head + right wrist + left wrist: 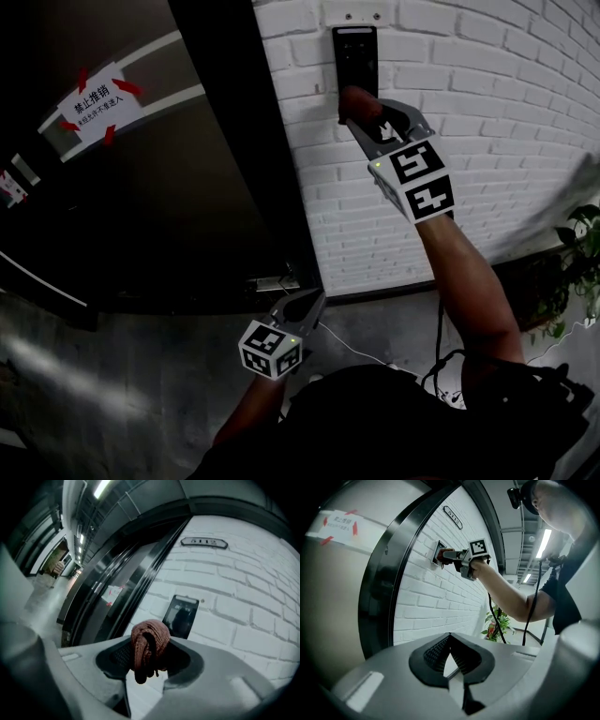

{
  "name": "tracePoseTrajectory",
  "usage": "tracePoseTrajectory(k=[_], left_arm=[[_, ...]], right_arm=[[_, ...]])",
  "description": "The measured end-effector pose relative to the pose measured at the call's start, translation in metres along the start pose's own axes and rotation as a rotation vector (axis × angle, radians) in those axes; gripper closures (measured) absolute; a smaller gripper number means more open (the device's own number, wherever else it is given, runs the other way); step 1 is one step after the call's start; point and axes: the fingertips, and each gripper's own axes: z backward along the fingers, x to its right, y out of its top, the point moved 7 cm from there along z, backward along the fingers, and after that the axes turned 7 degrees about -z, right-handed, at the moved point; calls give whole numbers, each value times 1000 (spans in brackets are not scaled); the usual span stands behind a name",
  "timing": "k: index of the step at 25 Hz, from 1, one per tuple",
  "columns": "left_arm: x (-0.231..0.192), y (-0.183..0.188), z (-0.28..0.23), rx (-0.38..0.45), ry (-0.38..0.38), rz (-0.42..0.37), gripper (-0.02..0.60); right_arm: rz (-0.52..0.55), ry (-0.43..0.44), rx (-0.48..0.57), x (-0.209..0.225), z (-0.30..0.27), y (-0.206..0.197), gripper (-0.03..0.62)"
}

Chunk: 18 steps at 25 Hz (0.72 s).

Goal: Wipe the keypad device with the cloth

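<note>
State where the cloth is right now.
Head view, upper centre: the cloth is bunched in the right gripper, held at the lower end of the keypad device on the brick wall.

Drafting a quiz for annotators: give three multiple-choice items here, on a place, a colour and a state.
1. The keypad device is mounted on: A the dark door; B the white brick wall; C the floor.
2. The cloth is: A blue; B reddish-brown; C white.
3. The right gripper is: A open, empty; B shut, empty; C shut on the cloth.
Answers: B, bricks surround it; B, plain in the right gripper view; C, the cloth bunches between its jaws.
</note>
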Motion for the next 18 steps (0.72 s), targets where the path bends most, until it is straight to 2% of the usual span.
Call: tracePoseTrajectory(k=[4,9,14,18], left_arm=[[0,4,4,5,8,8,565],[-5,2,11,15,44,7,565],[-12,1,12,29,68,1,565],[-13,-1,13,28,74,9,565]], right_arm=[[50,-34,98,10,5,41,445],[87,-88,153,29,-2,77,445],[150,-154,156,47,-21,100,445],[151,-160,143,52,-33,101,445]])
